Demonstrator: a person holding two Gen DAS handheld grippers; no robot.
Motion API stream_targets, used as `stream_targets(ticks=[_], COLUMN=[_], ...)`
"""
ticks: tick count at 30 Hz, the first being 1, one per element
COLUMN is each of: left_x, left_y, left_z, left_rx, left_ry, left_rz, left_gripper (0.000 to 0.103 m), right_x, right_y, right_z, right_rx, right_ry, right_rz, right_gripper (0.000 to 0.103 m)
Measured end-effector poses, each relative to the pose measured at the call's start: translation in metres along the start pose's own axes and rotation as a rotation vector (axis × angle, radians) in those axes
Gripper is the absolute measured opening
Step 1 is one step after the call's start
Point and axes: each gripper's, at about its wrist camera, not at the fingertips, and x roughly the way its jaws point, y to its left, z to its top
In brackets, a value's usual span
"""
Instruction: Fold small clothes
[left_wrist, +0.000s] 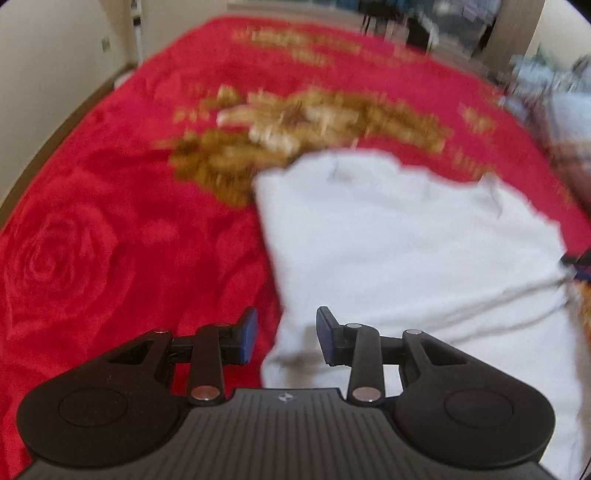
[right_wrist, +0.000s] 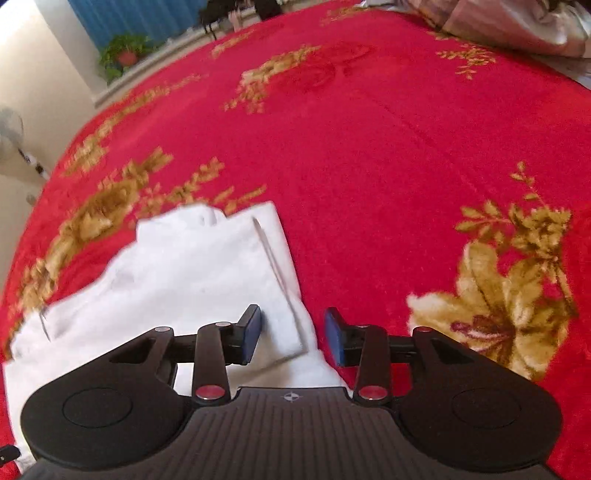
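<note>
Both empty up close: left tool (left_wrist: 285, 334) spread wide over the near left edge of the white garment (left_wrist: 406, 251), right tool (right_wrist: 292, 334) spread wide over its near right corner. Already partly folded by the look of it, layered edges showing, lying on the red flowered blanket (right_wrist: 369, 147). Probably another fold and some smoothing left

A bed covered by a red blanket (right_wrist: 369, 155) with gold flowers carries a white garment (left_wrist: 406, 258), spread flat; crumpled grey bedding (right_wrist: 517, 26) lies at its far edge
</note>
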Motion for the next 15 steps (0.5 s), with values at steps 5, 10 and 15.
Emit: stream_targets(ticks=[5,10,15], left_x=[0.016,-0.047,-0.112], left_y=[-0.004,-0.022,-0.046], left_z=[-0.016,-0.022,-0.047], left_rx=[0.028,0.08,0.071], left_ry=[0.067,-0.122,-0.256], left_rz=[0.059,0.087,0.069], left_gripper=[0.042,0.042,0.042], right_x=[0.007,-0.053,-0.136], right_y=[-0.003,0.007,0.005], right_z=[-0.008,-0.013,-0.033], right_rx=[-0.04,-0.115,-0.232], right_ry=[0.053,-0.132,-0.271], right_rz=[-0.014,0.009,0.111], right_gripper=[0.042,0.042,0.042])
